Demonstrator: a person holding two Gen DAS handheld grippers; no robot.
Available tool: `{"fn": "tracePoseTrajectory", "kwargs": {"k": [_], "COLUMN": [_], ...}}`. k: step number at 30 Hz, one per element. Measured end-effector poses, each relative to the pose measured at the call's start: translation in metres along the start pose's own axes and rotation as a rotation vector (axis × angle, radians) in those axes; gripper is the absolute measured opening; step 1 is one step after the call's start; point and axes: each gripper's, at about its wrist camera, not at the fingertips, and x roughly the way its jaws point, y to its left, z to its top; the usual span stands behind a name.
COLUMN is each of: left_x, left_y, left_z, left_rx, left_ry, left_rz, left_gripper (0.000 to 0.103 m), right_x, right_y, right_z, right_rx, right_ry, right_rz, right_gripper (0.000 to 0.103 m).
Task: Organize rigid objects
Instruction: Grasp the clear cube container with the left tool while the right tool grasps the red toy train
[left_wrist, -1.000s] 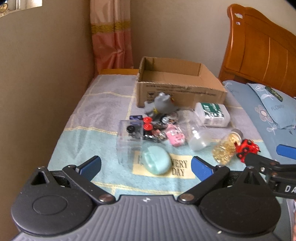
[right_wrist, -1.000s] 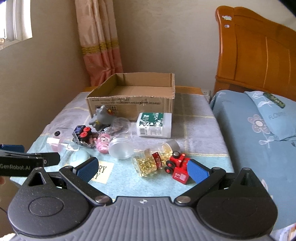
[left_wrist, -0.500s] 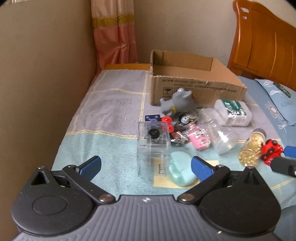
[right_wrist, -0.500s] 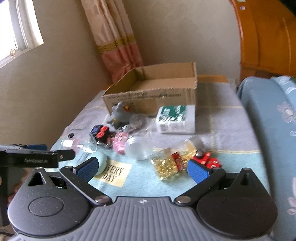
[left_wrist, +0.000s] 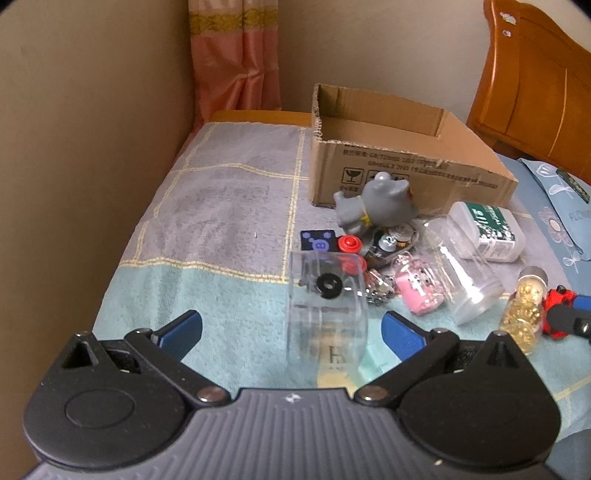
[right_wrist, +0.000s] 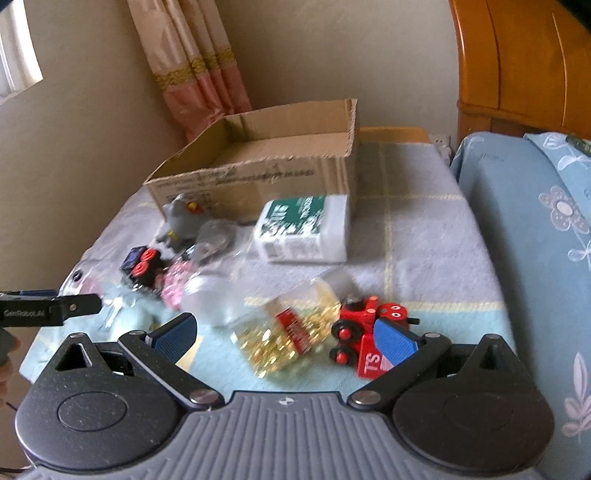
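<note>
Straddling a clear plastic box (left_wrist: 327, 314), the left gripper (left_wrist: 291, 332) spreads its fingers; the right gripper (right_wrist: 284, 334), fingers apart, frames a capsule bottle (right_wrist: 291, 328) before the cardboard box (right_wrist: 266, 177).

A clear plastic box (left_wrist: 327, 317) stands upright on the cloth, nearest of the pile. At its 1 o'clock sits a grey toy figure (left_wrist: 380, 205), before an open cardboard box (left_wrist: 399, 162). At 3 o'clock lie a pill bottle (right_wrist: 284, 332) on its side and a red toy train (right_wrist: 365, 328) touching it.
</note>
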Motion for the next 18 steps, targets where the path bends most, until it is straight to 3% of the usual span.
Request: {"fn": "tracePoseTrajectory", "kwargs": {"k": [10, 18], "left_x": [0.011, 0.013], "left_y": [0.018, 0.023], "left_z": [0.007, 0.007], "left_rx": [-0.043, -0.006], "left_ry": [0.016, -0.015], "left_rz": [0.02, 0.008], "left_gripper": [0.102, 0.102], "right_x": [0.013, 0.012], "right_y": [-0.015, -0.019], "right_z": [0.011, 0.013], "right_rx": [0.042, 0.047], "right_ry": [0.014, 0.009], "right_rz": [-0.017, -0.036], "right_gripper": [0.103, 0.103]}}
